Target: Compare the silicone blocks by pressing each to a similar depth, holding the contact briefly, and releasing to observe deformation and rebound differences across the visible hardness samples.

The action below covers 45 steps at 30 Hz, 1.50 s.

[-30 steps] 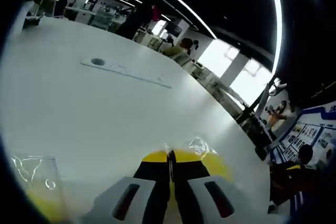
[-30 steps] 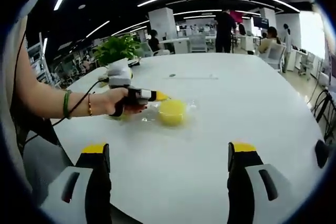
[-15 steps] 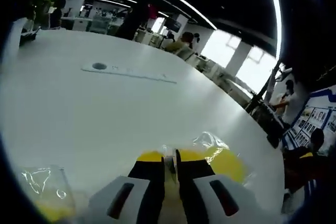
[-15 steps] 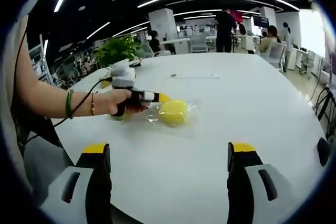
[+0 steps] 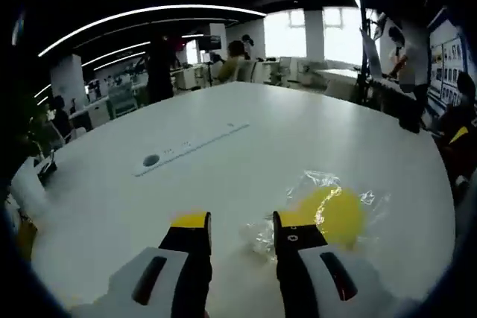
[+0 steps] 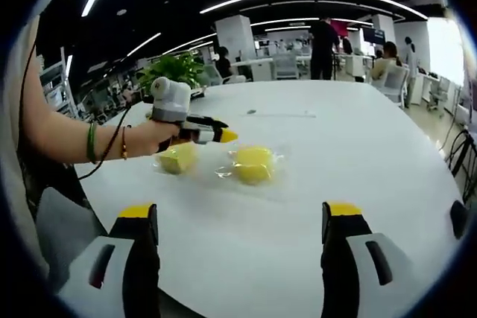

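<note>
Right of left gripper, bagged yellow block

The bench ahead of the left claw is smooth, white and faintly glossy, catching soft light. Just right of that claw's tips, a yellow block looks matt and rubbery inside a clear, crinkled plastic bag that glints. The claw's tips are yellow plastic over matt black fingers with smooth grey shells. Well ahead of the right claw, a second yellow block has the same matt look under shiny film.
</note>
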Available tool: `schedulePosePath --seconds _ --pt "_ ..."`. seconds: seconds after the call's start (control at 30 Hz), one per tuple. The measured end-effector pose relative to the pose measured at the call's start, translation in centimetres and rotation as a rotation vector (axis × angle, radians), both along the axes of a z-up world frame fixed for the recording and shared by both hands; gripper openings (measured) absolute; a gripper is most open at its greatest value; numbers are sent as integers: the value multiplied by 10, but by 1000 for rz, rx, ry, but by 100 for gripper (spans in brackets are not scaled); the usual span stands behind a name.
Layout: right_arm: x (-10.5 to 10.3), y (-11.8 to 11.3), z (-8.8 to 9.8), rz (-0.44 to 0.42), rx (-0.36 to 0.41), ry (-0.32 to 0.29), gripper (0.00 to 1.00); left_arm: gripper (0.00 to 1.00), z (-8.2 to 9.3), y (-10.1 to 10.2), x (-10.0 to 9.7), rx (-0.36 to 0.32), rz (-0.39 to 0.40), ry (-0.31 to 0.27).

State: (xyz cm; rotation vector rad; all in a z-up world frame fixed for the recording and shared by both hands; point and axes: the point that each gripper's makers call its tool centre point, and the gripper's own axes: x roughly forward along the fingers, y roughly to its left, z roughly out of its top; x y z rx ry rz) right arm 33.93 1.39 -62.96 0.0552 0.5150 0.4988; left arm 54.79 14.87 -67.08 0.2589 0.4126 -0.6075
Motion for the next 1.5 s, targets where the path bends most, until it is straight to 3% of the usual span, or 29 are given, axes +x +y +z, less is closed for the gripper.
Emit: schedulePosePath --seconds 0.2,0.5,0.73,1.13,1.43,1.5 --pt "0 13 12 24 27 -37 83 39 37 13 -36 5 -31 -54" --pt "-6 34 30 66 57 -96 83 45 66 38 -86 -16 -4 -77" --pt "-16 46 41 79 85 -126 82 49 82 55 -128 -34 26 -81" --pt "-35 59 51 123 77 -154 82 60 105 95 -181 -83 96 -88" --pt "-50 68 53 147 77 -155 82 62 112 126 -217 -122 132 -91" --pt "-52 70 53 149 76 -160 82 62 109 133 -226 -121 137 -70"
